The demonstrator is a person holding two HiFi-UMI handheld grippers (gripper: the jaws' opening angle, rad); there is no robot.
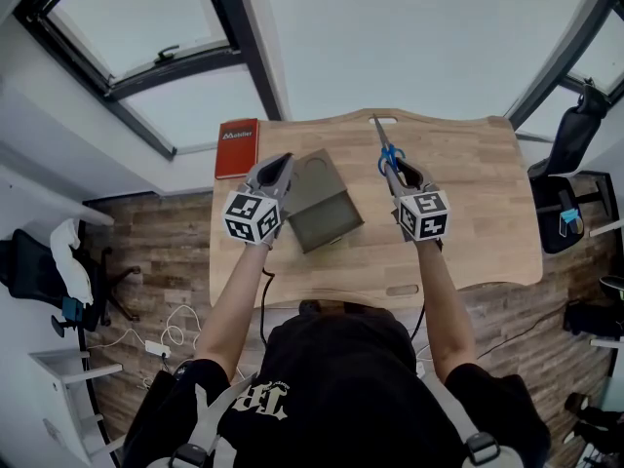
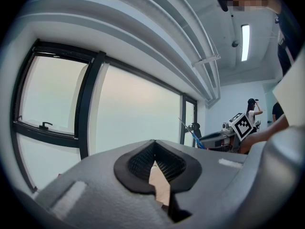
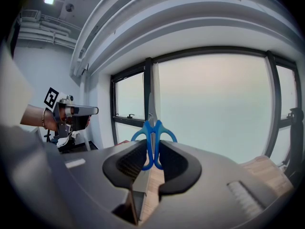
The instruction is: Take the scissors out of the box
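Scissors [image 1: 389, 159] with blue handles, clear of the box and up above the table, clamped in the right-hand claw. Far left, at the back corner of the wooden table [image 1: 478, 213]: a red book [image 1: 237, 147], lying flat. Next along, the left gripper [image 1: 278, 171], just beside the box's left side and pointing level toward the window wall; seen in its own view [image 2: 153, 163], pads drawn together at the tips, nothing gripped, only a sliver of pale wood tone showing through the gap beneath. In the middle, the olive-grey box [image 1: 327, 203], resting on the table at a slant between the two grippers, dark open face turned toward the person. Right of it, the right gripper [image 1: 403, 175], tipped slightly down, jaws part-way apart and pressed on the blue handle loops [image 3: 153, 137]; blades closed together and pointing away from the person, toward the table's far edge. Same grip plain in the right gripper view [image 3: 152, 152], handles upright between the ribbed pads. Far right, off the table: a black chair [image 1: 573, 135].
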